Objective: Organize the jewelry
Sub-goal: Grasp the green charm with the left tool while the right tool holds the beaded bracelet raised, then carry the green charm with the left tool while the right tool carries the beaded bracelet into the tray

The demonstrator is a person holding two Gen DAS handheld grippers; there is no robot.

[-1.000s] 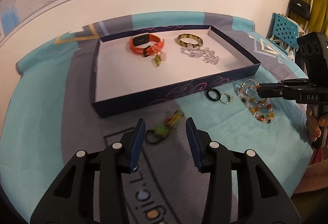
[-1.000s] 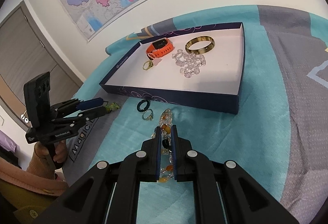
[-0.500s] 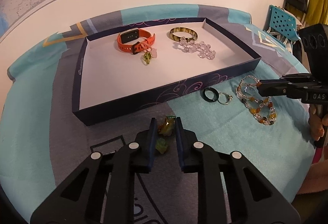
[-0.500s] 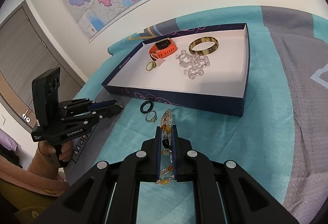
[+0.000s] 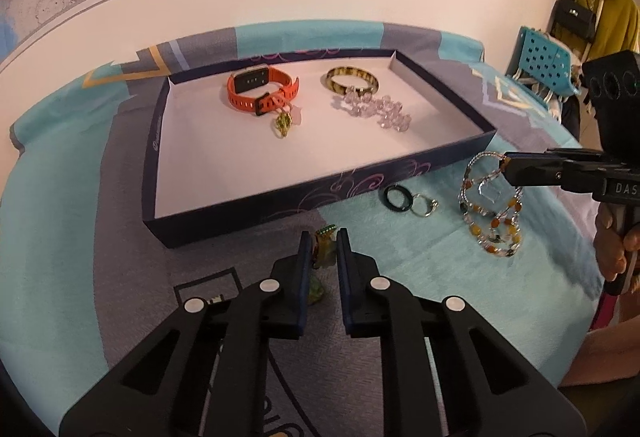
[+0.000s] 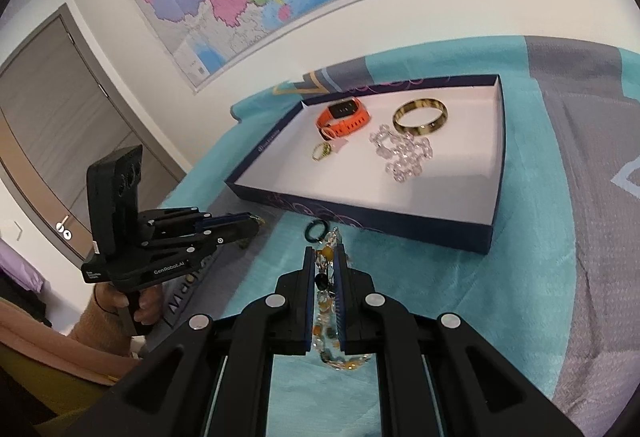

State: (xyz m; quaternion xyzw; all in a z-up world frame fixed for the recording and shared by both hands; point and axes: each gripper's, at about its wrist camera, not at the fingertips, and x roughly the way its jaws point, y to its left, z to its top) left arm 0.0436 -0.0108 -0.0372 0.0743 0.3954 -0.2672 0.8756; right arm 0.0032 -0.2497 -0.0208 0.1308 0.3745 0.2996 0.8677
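My left gripper (image 5: 324, 237) is low over the grey patch of the cloth, its jaws closing tight on a small green and yellow charm (image 5: 326, 249). A green piece of the charm (image 5: 315, 291) hangs down to the cloth. My right gripper (image 6: 325, 257) is shut on a string of amber and clear beads (image 6: 332, 357). Most of the bead string (image 5: 494, 229) still lies on the teal cloth. A dark blue box (image 5: 320, 197) with a white floor holds an orange watch (image 5: 262, 93), a tortoiseshell bangle (image 5: 352, 79), a crystal bracelet (image 5: 376, 109) and a green ring (image 5: 283, 125).
A black ring (image 5: 397, 197) and a silver ring (image 5: 424, 205) lie on the cloth just in front of the box, between the two grippers. A hand (image 6: 120, 301) holds the left gripper's handle. A blue chair (image 5: 544, 61) stands past the table's right end.
My left jaws, wide open around the charm a second ago, have come together on it. The right gripper keeps its hold on the bead string and has hardly moved.
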